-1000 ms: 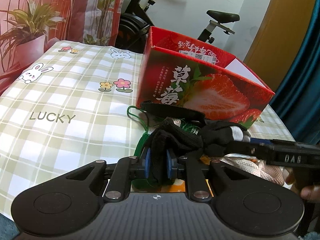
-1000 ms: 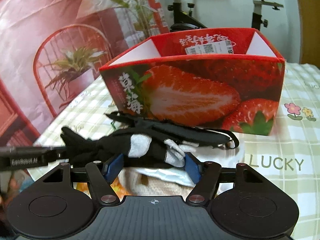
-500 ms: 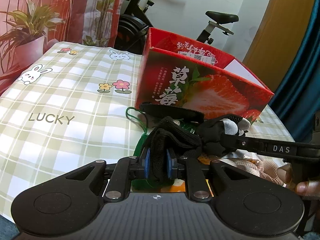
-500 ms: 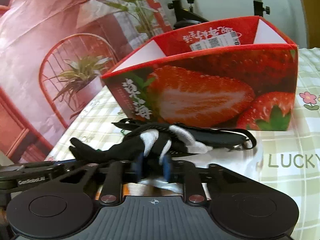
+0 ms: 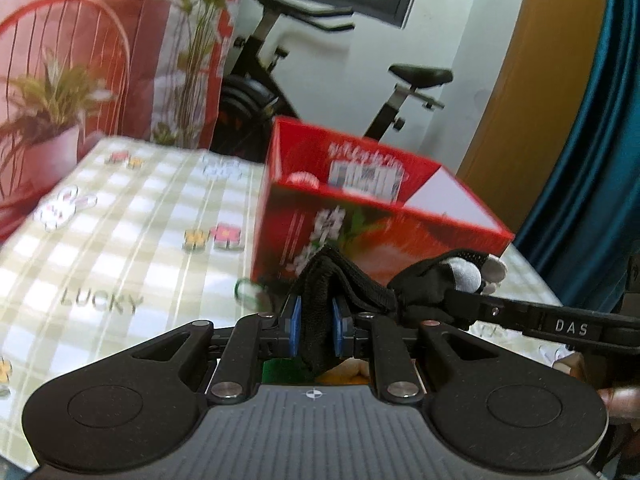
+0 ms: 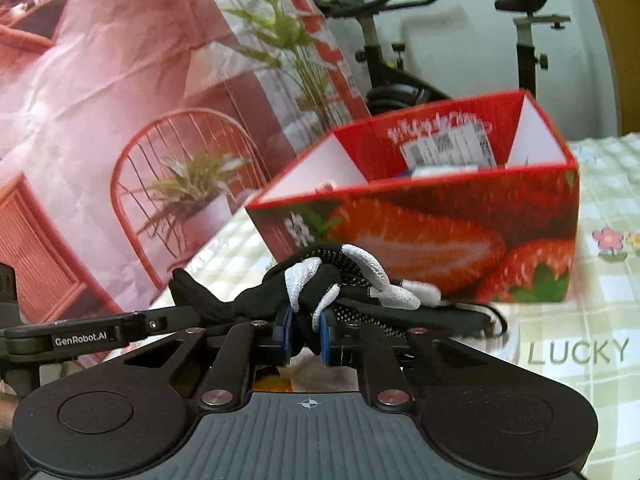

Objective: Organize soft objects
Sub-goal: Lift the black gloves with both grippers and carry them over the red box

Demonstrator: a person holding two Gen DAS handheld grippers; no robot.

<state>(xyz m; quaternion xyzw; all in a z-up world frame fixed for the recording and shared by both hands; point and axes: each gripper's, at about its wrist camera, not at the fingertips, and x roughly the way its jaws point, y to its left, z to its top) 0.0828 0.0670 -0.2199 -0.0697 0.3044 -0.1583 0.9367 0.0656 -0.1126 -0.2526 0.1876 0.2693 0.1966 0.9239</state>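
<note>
A black glove with grey fingertips (image 5: 436,280) hangs in the air between both grippers. My left gripper (image 5: 314,326) is shut on its black cuff end. My right gripper (image 6: 306,330) is shut on its finger end (image 6: 340,276). The right gripper's arm shows at the right of the left wrist view (image 5: 560,324). The open red strawberry box (image 5: 360,216) stands just beyond the glove; it also shows in the right wrist view (image 6: 440,220), with a white label inside.
The checked tablecloth (image 5: 120,248) with "LUCKY" print covers the table. A black strap (image 6: 460,316) lies before the box. Orange and green items (image 5: 320,372) lie under the left gripper. An exercise bike (image 5: 400,92) and a printed backdrop (image 6: 120,100) stand behind.
The right gripper closed on the glove's finger end. Both grippers lifted the glove off the pile and up, level with the box front.
</note>
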